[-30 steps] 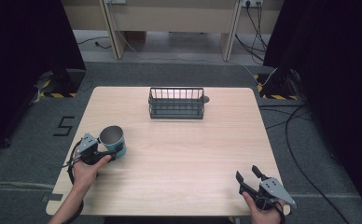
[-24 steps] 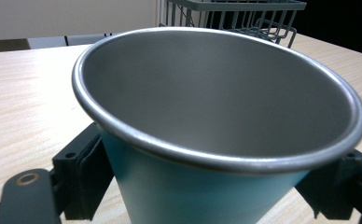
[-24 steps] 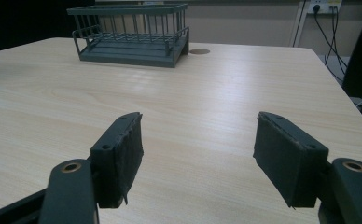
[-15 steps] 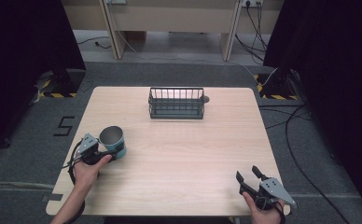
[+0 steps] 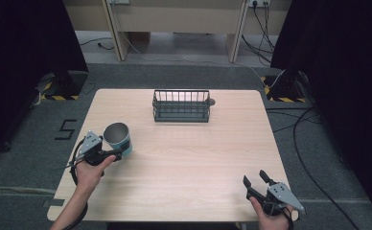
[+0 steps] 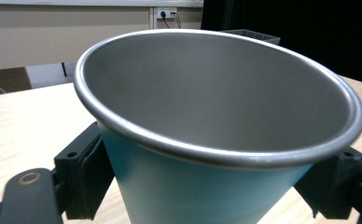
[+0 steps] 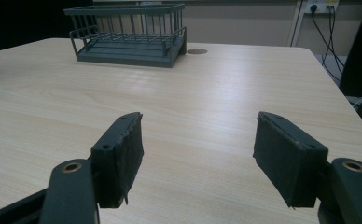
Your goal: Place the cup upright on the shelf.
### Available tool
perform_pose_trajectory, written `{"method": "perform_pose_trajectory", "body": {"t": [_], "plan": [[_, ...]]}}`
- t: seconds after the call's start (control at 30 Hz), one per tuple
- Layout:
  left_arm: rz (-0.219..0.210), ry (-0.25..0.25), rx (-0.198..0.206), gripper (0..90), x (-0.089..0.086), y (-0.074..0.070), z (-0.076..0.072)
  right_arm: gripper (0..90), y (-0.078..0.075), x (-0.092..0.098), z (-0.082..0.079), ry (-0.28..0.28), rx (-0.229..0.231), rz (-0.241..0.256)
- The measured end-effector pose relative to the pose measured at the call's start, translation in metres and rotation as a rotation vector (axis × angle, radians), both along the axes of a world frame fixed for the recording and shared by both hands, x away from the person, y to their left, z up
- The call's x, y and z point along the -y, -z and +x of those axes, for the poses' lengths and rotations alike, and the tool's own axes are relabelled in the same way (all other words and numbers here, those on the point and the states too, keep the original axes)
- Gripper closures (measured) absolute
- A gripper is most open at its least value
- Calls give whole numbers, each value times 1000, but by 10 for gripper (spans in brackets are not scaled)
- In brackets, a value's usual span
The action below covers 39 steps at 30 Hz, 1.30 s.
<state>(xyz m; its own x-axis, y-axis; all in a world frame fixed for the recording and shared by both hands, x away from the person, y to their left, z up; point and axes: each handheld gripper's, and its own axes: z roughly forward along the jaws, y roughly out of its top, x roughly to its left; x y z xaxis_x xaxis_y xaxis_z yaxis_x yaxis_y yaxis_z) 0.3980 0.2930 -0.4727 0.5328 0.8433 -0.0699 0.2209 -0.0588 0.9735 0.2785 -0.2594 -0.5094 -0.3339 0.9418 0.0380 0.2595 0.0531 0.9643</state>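
The cup (image 5: 118, 138), steel inside and teal outside, sits at the left of the high view, on the table (image 5: 189, 158) near its left edge and well apart from the wire basket (image 5: 181, 106) at upper centre; the left gripper (image 5: 111, 154) has its jaws closed against the cup's lower wall from both sides, and in the left gripper view the cup (image 6: 216, 126) leans toward the camera with a black pad pressed on each flank low down; whether its base is on the wood or just off it I cannot tell. The right gripper (image 5: 257, 182) rests at the lower right of the high view, jaws spread wide and holding nothing; in its own view the right gripper (image 7: 198, 154) faces bare wood with the basket (image 7: 128, 35) at upper left, far off. The main risk, as I judge it, is the grip itself; the cup tapers, so flat pads on a smooth sloping wall may slide down and off it, letting it slip free or pivot once lifted; the hold sits low, below most of the cup's height, which would make it top-heavy and prone to tip farther. If the cup is bound for the basket, it could catch the wire rim on the way in; a quick swing across the table could also shake it loose. The idle right gripper is too far off to steady anything.
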Motion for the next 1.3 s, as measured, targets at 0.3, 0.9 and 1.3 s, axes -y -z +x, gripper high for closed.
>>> {"method": "perform_pose_trajectory", "body": {"t": [0.3, 0.9, 1.3], "plan": [[-7, 25, 8, 155, 11, -11, 9, 336, 0, 0, 0, -5, 4, 1], [-9, 53, 15, 155, 30, -25, 19, 337, -1, -1, -1, -3, 5, 1], [-11, 68, 31, 155, 41, -37, 28, 338, 0, -1, -2, -5, 3, 3]]}}
